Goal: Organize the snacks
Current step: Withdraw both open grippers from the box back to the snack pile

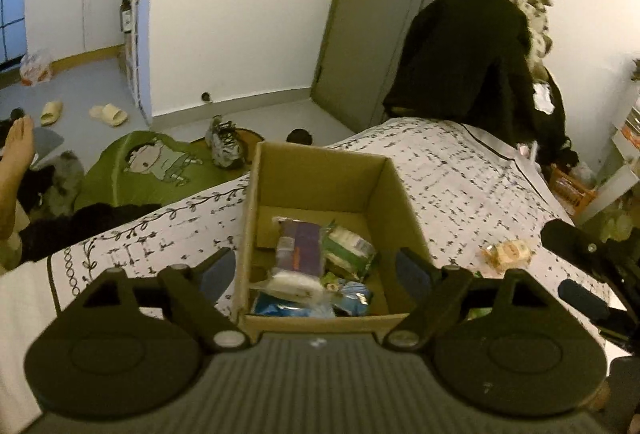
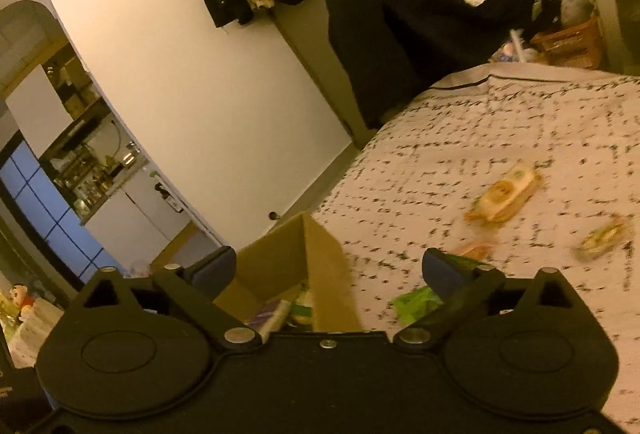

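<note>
The cardboard box (image 1: 320, 169) is sitting on the patterned bed (image 1: 460, 169), already holding several snack packets (image 1: 304, 258), while a wrapped yellow snack (image 2: 505, 197) and others are lying loose nearby. Both tools, left (image 1: 316, 270) and right (image 2: 330, 270), are standing wide apart and holding nothing. I'd say the right one should be lining up squarely over that yellow packet before closing.

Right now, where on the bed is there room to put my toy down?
Bare bedspread lies beyond the cardboard box, toward the dark coat. It is crowded inside the box and to its right, where the yellow snack pack, another small pack and a green packet lie.
</note>
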Tool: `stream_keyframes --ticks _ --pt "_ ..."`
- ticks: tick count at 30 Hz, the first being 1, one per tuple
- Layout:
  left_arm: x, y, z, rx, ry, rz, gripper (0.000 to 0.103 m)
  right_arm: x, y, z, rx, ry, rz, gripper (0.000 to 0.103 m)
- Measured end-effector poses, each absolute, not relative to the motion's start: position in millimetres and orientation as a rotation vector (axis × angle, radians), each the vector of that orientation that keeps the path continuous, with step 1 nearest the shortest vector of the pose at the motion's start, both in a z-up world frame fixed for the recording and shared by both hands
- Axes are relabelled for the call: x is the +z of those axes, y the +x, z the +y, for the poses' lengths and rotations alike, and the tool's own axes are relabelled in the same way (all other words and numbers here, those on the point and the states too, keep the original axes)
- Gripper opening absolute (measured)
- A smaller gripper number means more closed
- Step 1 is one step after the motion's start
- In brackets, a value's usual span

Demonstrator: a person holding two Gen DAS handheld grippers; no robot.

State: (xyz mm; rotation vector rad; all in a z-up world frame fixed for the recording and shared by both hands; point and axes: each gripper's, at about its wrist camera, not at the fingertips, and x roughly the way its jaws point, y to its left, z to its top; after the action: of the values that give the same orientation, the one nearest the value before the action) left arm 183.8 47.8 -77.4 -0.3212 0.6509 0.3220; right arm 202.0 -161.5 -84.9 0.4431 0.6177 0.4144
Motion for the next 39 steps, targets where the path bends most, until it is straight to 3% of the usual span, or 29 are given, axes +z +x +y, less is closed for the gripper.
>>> stream_keyframes --ticks 10,39 --pt "-67 185 18 0.251 -0.329 0.635 0.103 -85 189 -199 0.31 0.433 0.573 0.101" --pt "-66 196 -55 0.109 -0.341 0.653 0.103 -94 183 -275 0.139 0.496 0.612 0.103"
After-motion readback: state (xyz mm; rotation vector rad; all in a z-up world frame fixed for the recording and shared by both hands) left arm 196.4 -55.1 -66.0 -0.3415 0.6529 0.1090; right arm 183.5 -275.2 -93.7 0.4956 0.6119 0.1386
